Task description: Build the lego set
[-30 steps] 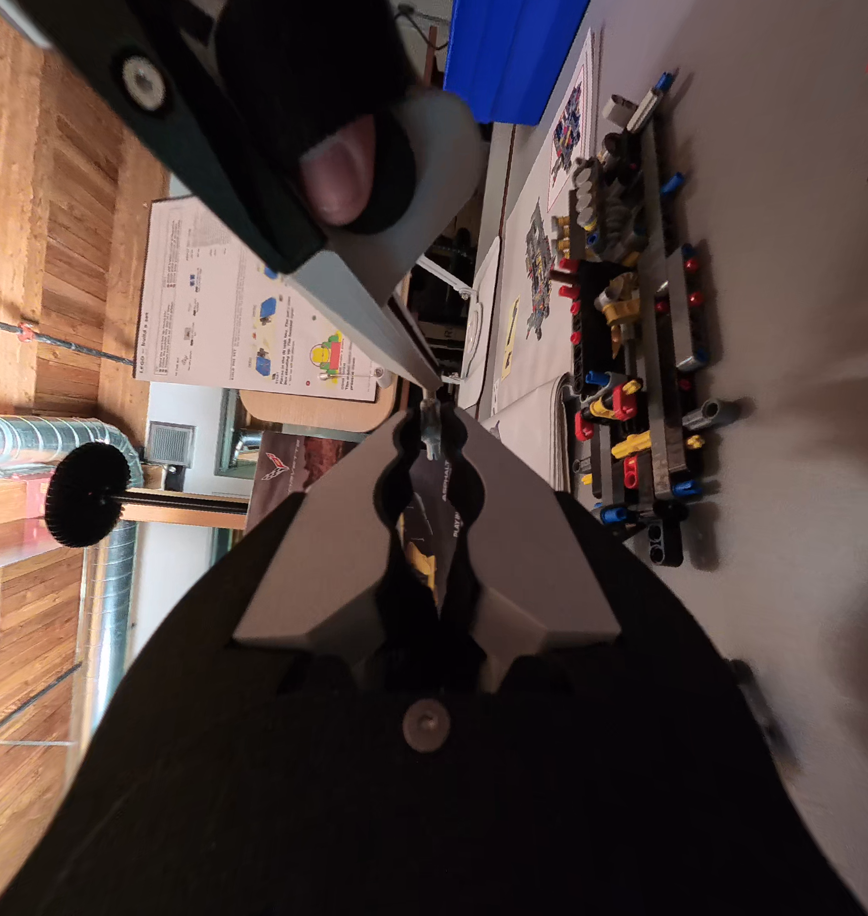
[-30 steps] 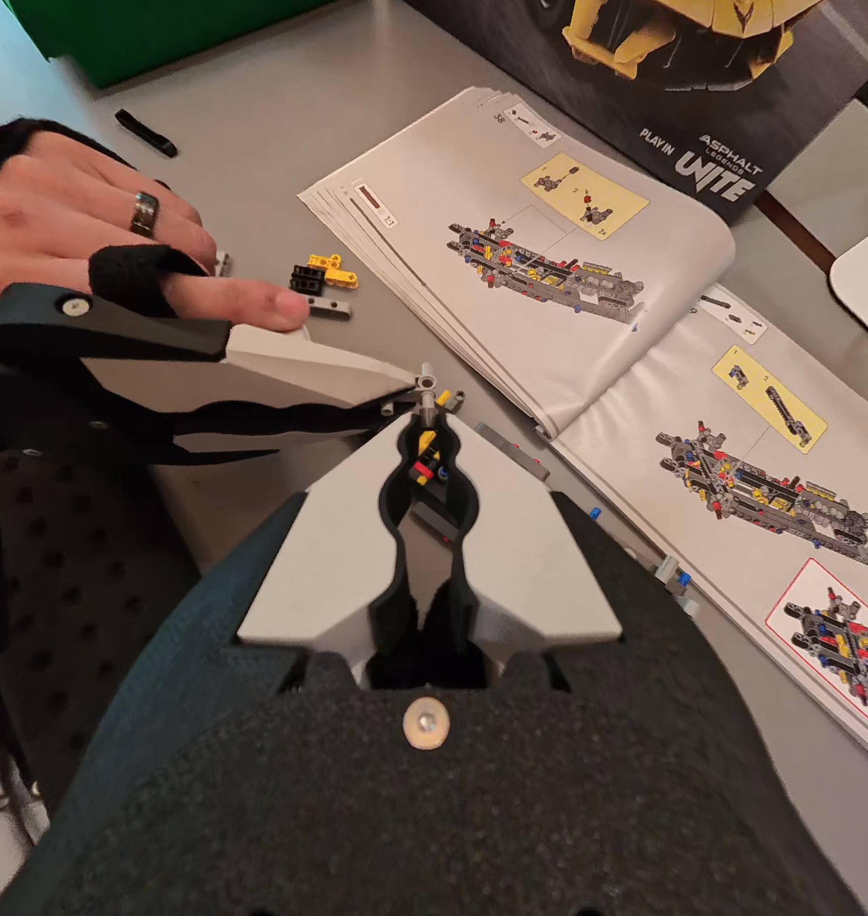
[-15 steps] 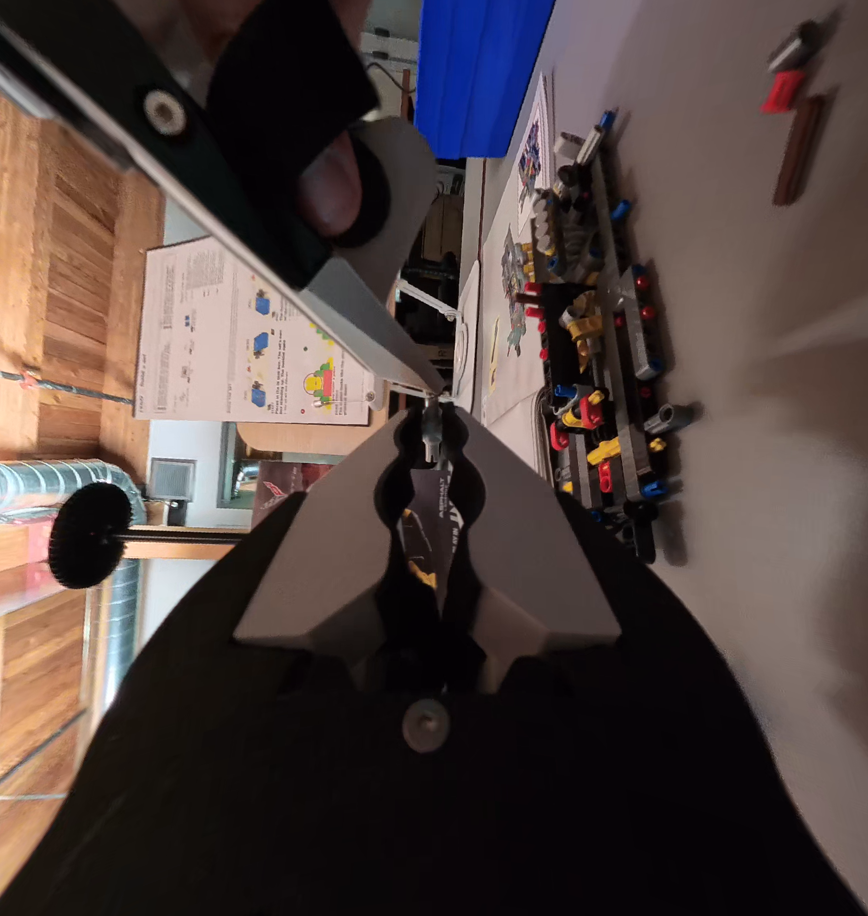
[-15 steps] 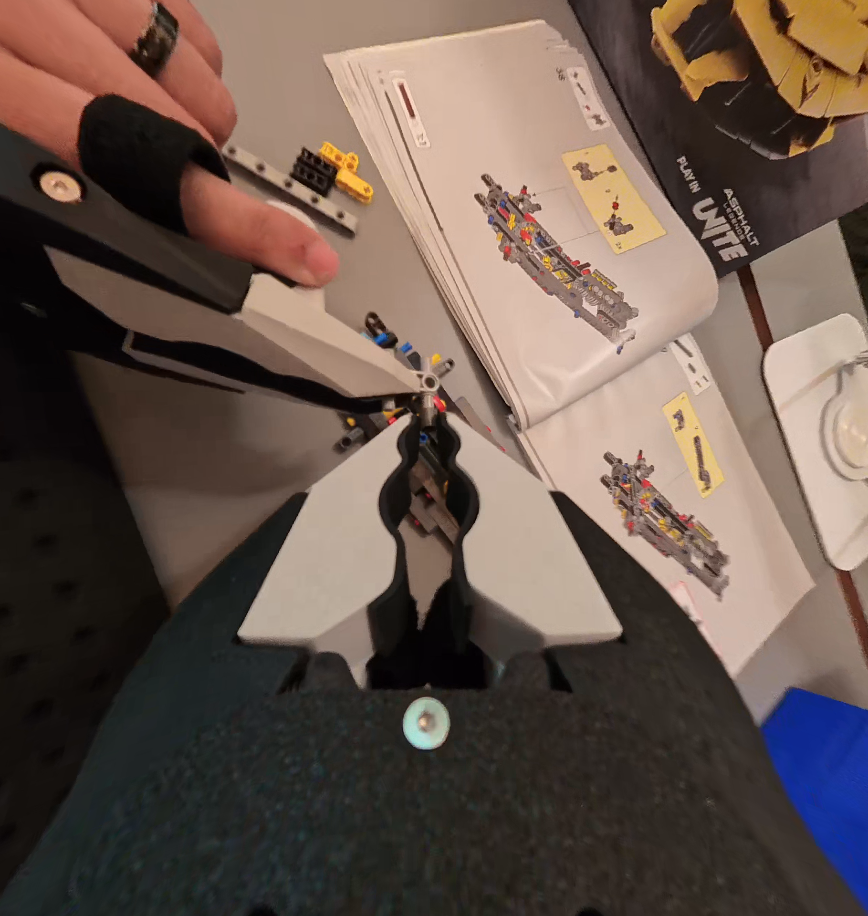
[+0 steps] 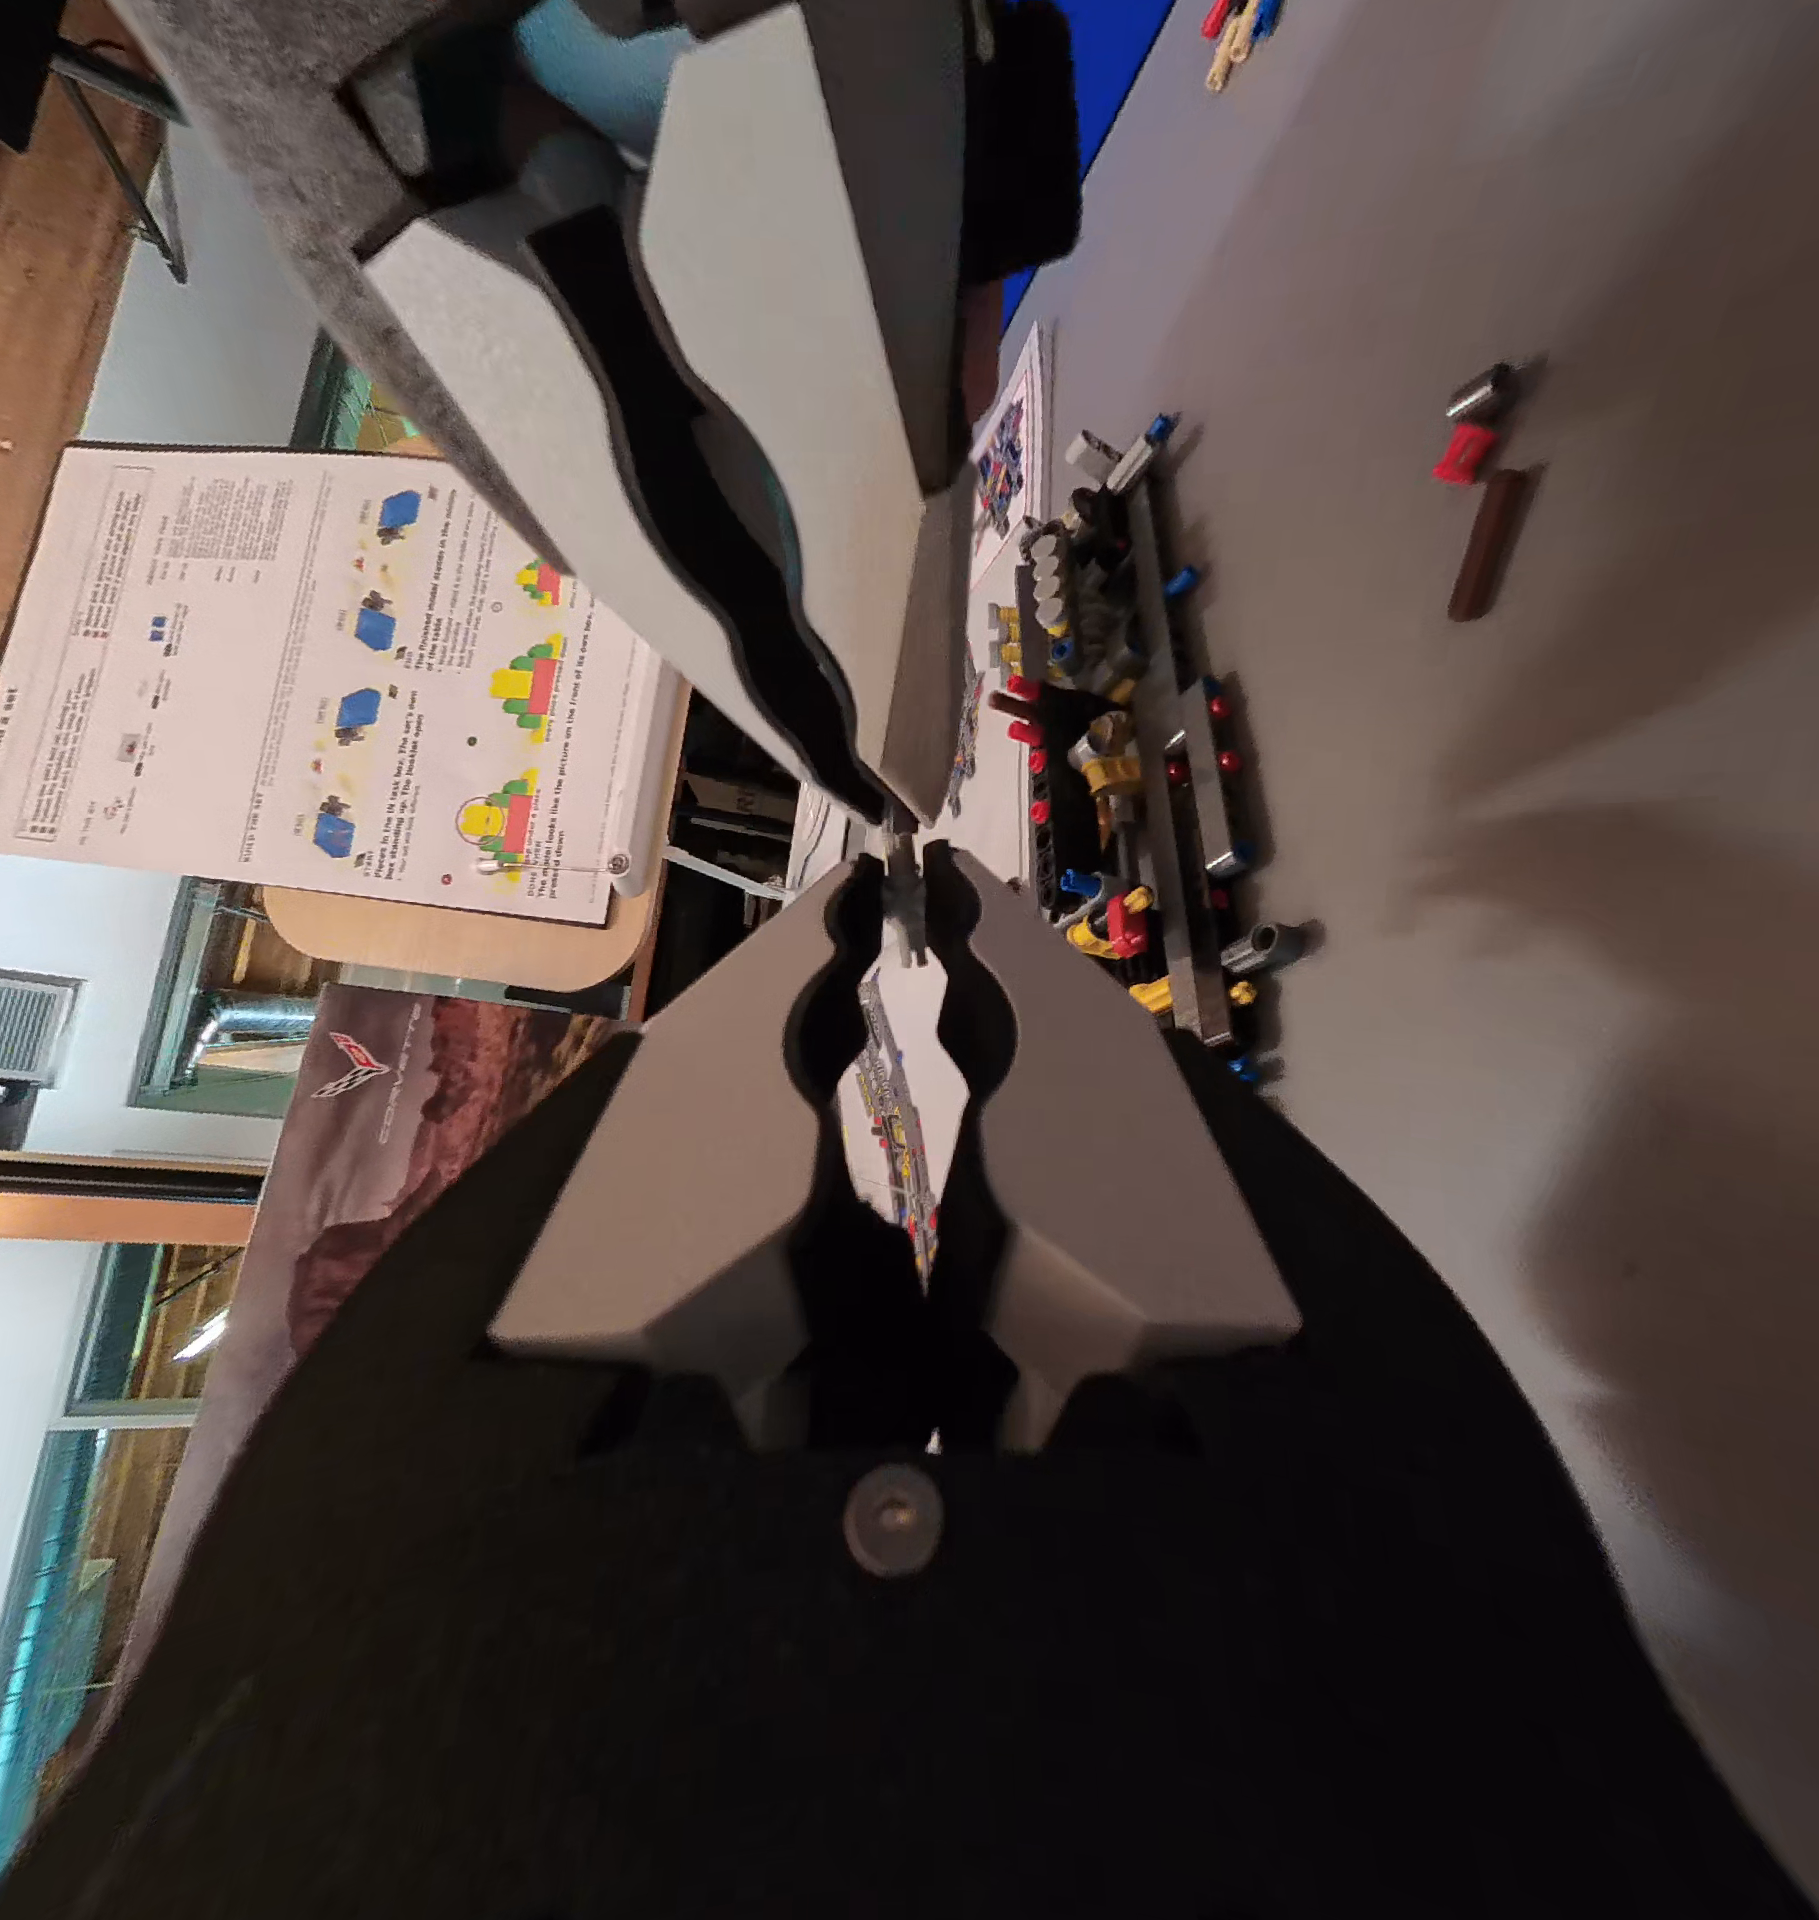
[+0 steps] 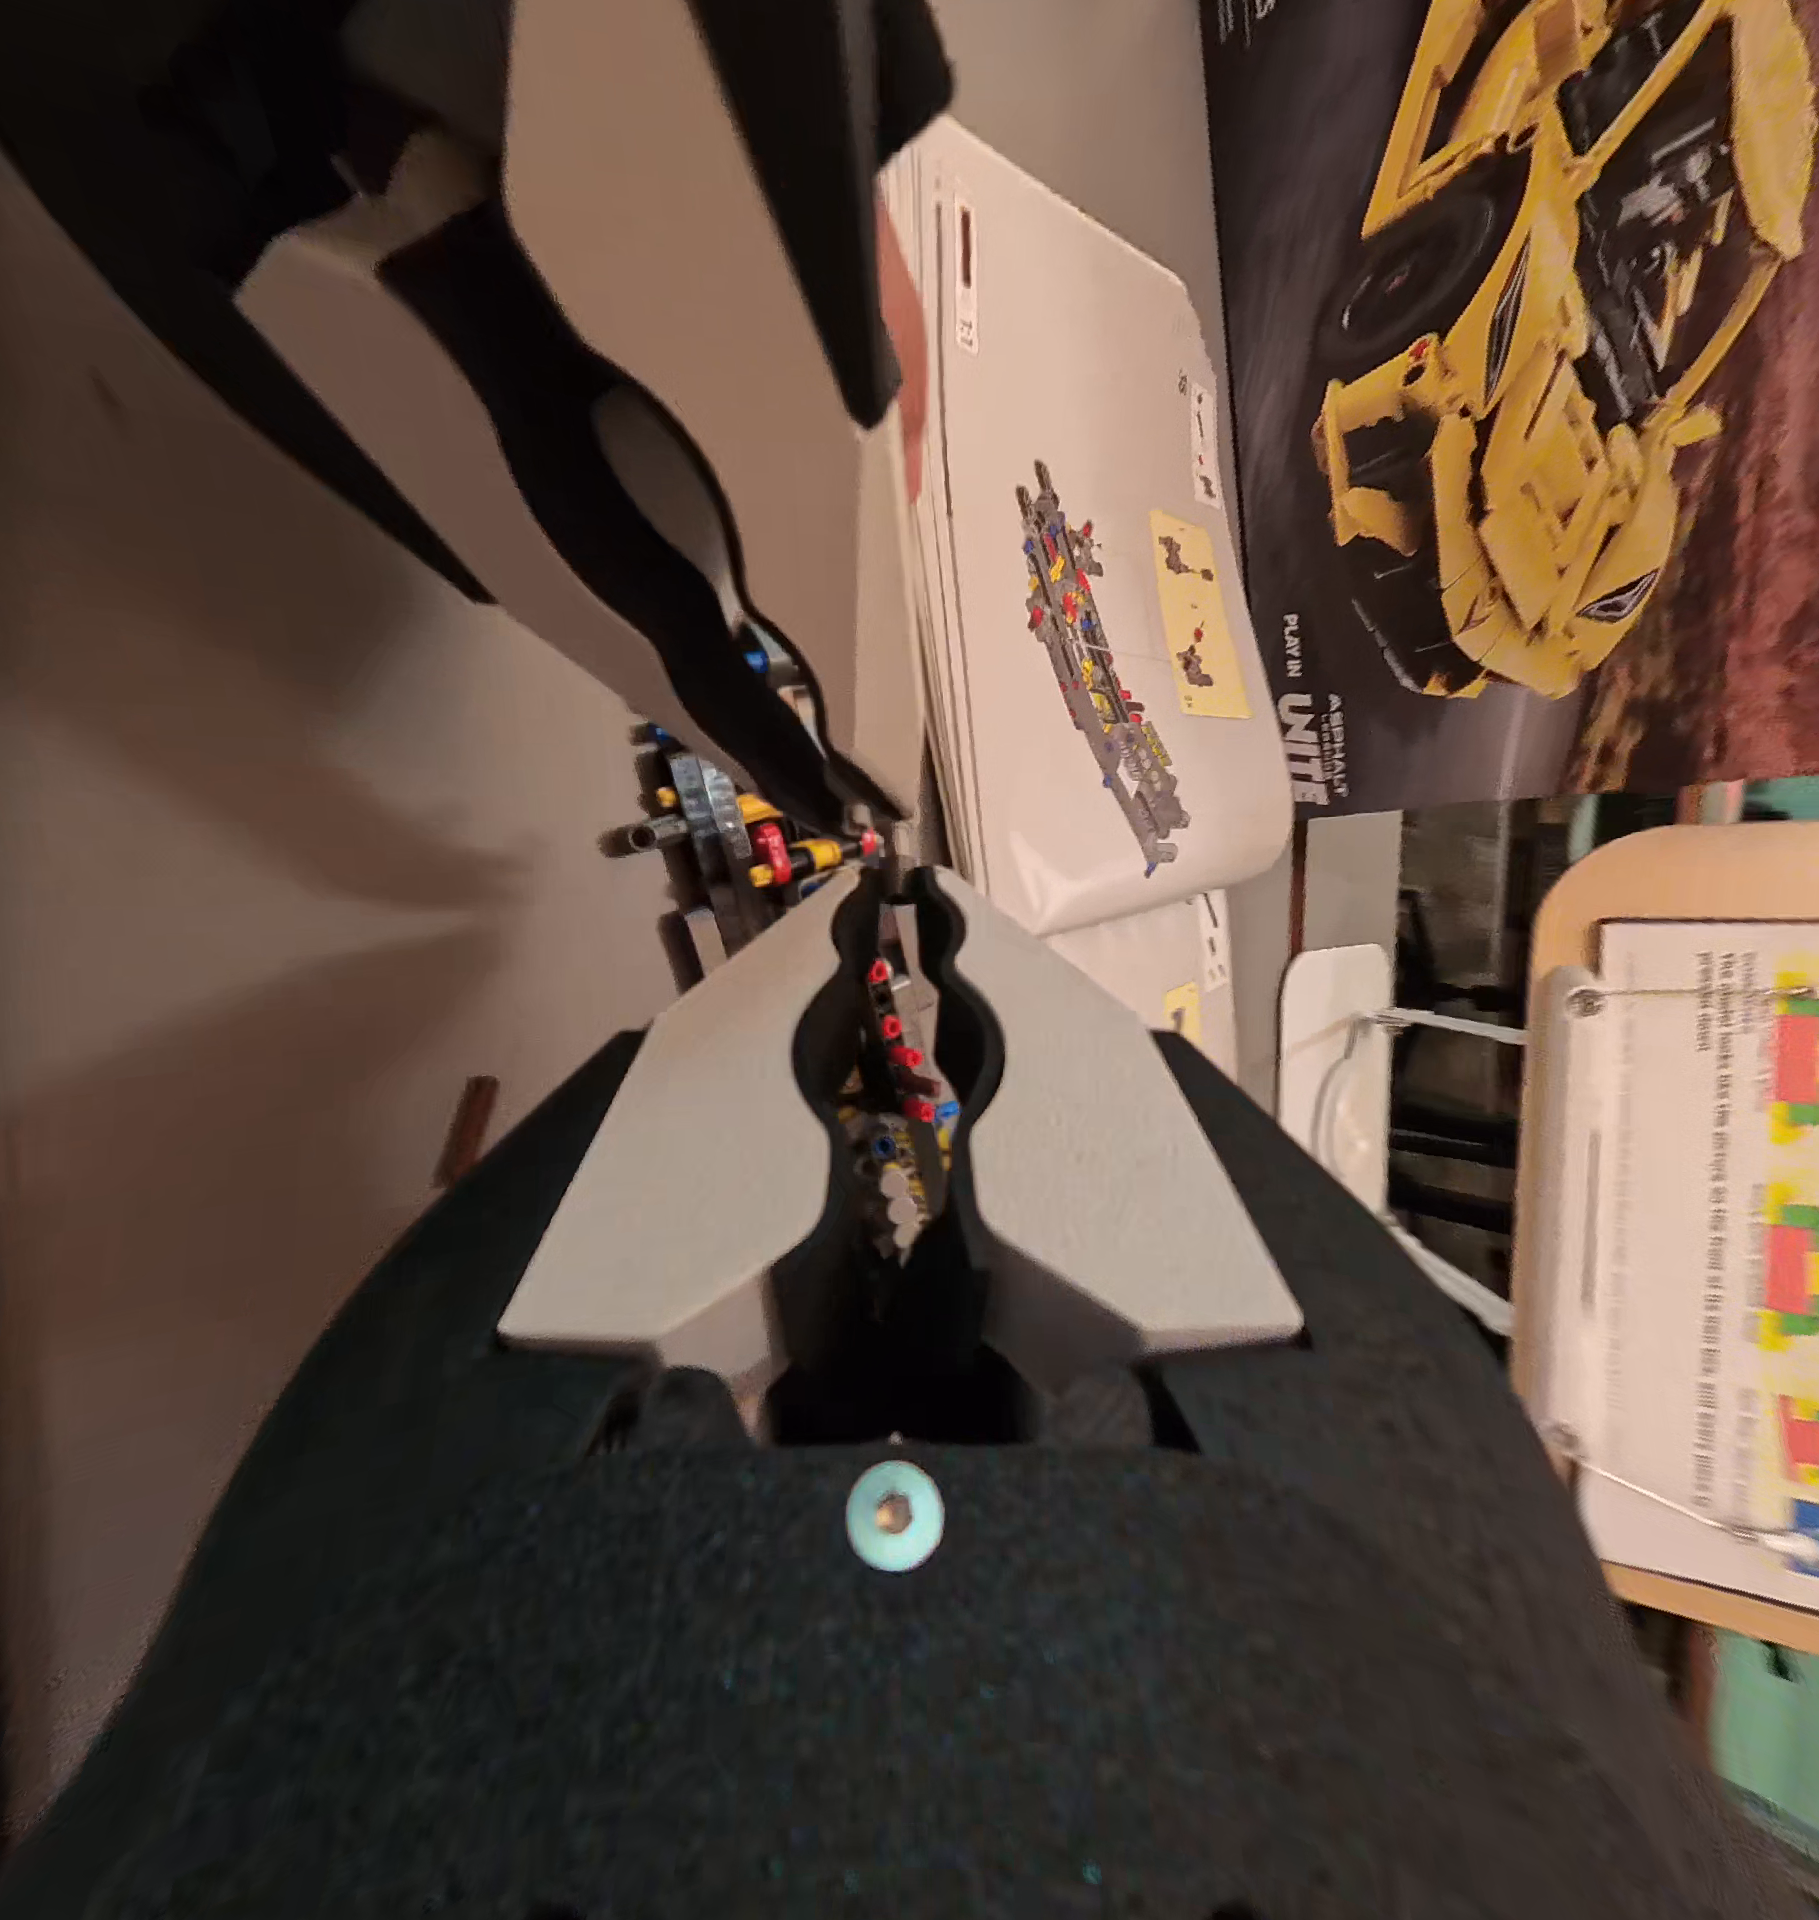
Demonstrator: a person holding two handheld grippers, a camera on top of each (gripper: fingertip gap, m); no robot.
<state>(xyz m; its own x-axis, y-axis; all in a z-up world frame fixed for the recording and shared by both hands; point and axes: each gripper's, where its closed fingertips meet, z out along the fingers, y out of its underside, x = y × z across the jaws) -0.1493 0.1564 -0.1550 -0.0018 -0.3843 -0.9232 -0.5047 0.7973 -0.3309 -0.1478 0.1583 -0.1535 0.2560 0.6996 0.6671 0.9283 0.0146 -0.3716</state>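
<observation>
A small grey pin piece is pinched between both grippers, tip to tip, above the grey table. My left gripper is shut on its lower end. My right gripper comes in from the top of the left wrist view and is shut on the other end. In the right wrist view my right gripper meets the left gripper, which comes in from the upper left; the piece is mostly hidden there. The long grey and black chassis build lies on the table behind, and also shows in the right wrist view.
An open instruction booklet and the set's box with a yellow car lie beside the chassis. A red piece, a brown axle and a grey piece lie loose. A printed sheet on a board stands past the table edge. My left and right fingertips are right by each other. Both grippers' tips are roughly 11 cm from the brown axle. My right wrist view looks at it from another angle.
Both grippers have twisted around the shared piece while staying shut on it. The right gripper now faces the left one more head-on, and the hand on it has dropped out of view.
</observation>
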